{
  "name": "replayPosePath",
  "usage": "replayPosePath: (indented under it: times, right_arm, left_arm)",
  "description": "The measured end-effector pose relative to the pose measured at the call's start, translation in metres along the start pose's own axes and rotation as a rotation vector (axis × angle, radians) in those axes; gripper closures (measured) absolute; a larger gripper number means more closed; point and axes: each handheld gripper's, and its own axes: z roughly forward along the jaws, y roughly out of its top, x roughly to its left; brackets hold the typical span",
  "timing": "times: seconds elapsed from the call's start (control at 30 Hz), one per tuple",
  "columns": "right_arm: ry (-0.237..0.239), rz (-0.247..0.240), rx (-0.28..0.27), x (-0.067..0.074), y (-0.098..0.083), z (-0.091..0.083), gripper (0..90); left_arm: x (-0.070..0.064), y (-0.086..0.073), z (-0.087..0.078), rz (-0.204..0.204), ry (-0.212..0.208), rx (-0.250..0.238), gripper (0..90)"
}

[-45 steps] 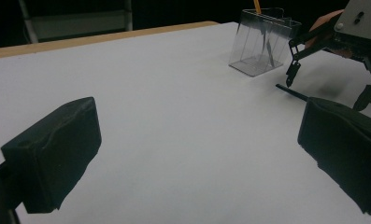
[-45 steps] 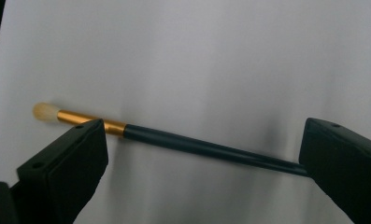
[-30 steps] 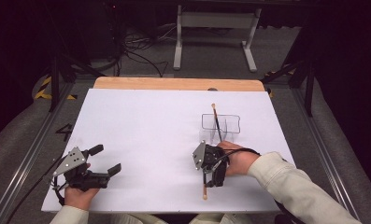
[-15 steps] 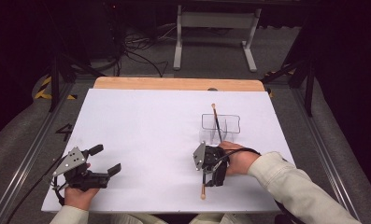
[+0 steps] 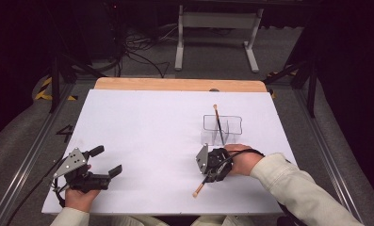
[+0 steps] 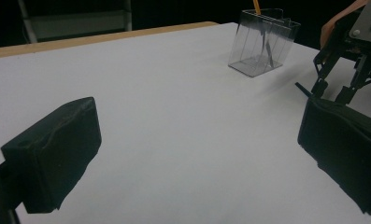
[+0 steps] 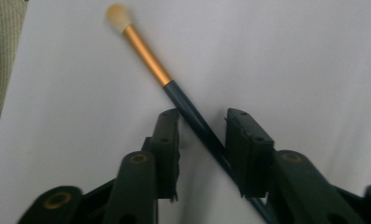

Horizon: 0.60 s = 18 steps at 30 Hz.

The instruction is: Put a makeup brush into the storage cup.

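From above, your right claw [image 5: 212,165] points down at the worktop [image 5: 142,136] over a brush [image 5: 199,188] lying flat. Its jaws have just been closing. Your left claw [image 5: 102,162] rests low, jaws wide.

Up close, the brush [image 7: 174,91] handle slants between the narrowed jaws, with gaps showing.

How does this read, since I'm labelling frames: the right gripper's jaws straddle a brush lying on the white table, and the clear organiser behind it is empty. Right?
Not quite: the clear organiser is not empty. One standing brush leans in it, as the high view shows. The rest holds: the right gripper, its jaws just having been closing, straddles the lying brush.
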Motion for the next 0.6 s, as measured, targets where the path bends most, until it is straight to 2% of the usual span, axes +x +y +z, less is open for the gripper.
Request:
replayPosePath:
  times: [0.1, 0.2, 0.3, 0.6]
  right_arm:
    - [0.018, 0.013, 0.014, -0.0004, -0.0004, -0.0007, 82.3]
    - [0.021, 0.041, 0.028, -0.0005, 0.0005, -0.0008, 82.6]
    - [0.022, 0.048, 0.045, -0.0003, 0.0028, -0.0006, 82.8]
    - [0.021, 0.069, 0.043, 0.0002, 0.0025, -0.0011, 83.0]
  left_arm:
    - [-0.0001, -0.0001, 0.0, -0.001, 0.002, -0.006, 0.4]
    - [0.0001, 0.0, -0.0003, 0.0, 0.003, -0.007, 0.4]
    - [-0.0002, 0.0001, -0.0004, -0.001, 0.003, -0.008, 0.4]
    - [-0.0002, 0.0002, -0.0002, 0.0, 0.004, -0.007, 0.4]
